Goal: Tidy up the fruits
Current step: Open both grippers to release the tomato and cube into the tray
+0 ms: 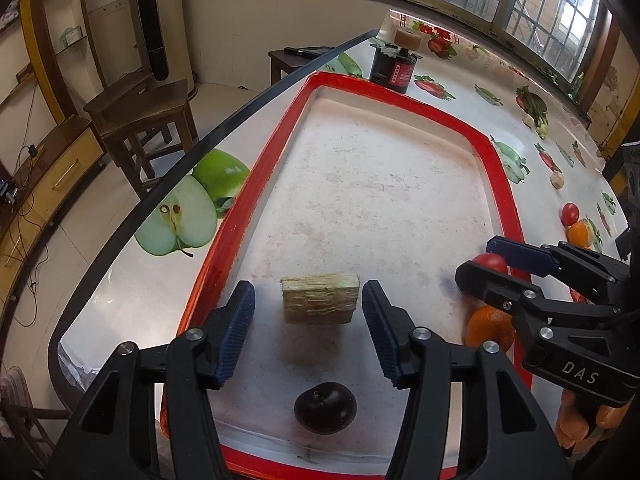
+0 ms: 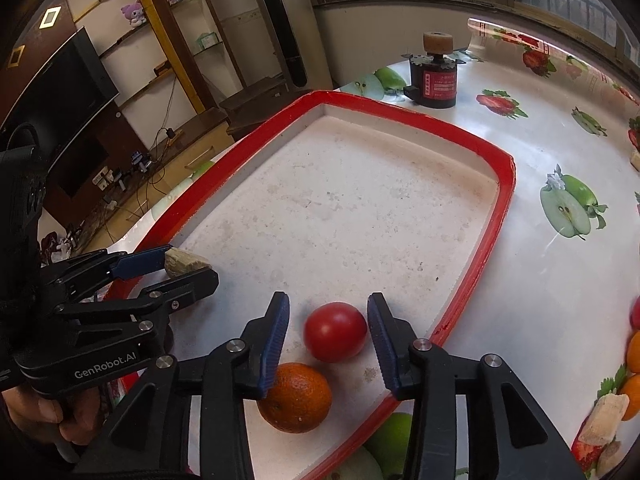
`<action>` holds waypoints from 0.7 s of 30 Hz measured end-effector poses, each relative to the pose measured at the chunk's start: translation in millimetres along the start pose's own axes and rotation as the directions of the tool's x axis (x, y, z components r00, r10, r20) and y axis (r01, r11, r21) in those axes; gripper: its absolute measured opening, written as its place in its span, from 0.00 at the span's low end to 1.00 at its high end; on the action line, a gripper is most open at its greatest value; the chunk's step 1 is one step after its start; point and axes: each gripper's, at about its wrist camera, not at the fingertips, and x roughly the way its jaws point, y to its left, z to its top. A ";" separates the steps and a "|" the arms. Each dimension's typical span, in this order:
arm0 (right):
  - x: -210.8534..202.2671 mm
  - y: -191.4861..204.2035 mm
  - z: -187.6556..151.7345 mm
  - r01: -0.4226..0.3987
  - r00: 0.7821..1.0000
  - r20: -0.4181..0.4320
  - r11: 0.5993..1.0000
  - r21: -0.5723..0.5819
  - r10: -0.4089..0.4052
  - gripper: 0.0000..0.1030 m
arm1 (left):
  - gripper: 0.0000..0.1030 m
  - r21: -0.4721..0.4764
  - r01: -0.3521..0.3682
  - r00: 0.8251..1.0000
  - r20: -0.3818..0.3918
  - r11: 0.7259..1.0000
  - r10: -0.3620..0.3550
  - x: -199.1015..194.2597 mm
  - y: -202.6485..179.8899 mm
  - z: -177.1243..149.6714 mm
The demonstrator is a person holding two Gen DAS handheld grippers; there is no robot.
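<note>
Both grippers stand open: left gripper straddles a pale fibrous block, right gripper flanks a red tomato, gripping neither. Both lie in the red-rimmed tray, near end; orange beside. Placing looks done; next, back off and fetch the fruit on the table, right.

White letters "DAS" stand on the black body of the right gripper, at the lower right of the left wrist view. "GenRobot.AI" stands in white on the left gripper, at the lower left of the right wrist view. The red label on the black canister carries print too small to read.
</note>
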 end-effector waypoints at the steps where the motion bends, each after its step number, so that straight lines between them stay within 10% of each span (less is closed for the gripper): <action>1: -3.2 0.2 0.1 0.003 1.000 0.007 1.000 -0.003 -0.003 0.48 | 0.53 0.000 -0.001 1.000 0.002 1.000 0.001 -1.7 0.0 -0.7; 21: -94.4 -39.5 -45.4 0.036 0.993 0.108 0.996 0.087 -0.046 0.52 | 0.53 0.061 0.012 0.999 0.043 0.998 -0.015 -35.8 -37.7 -10.8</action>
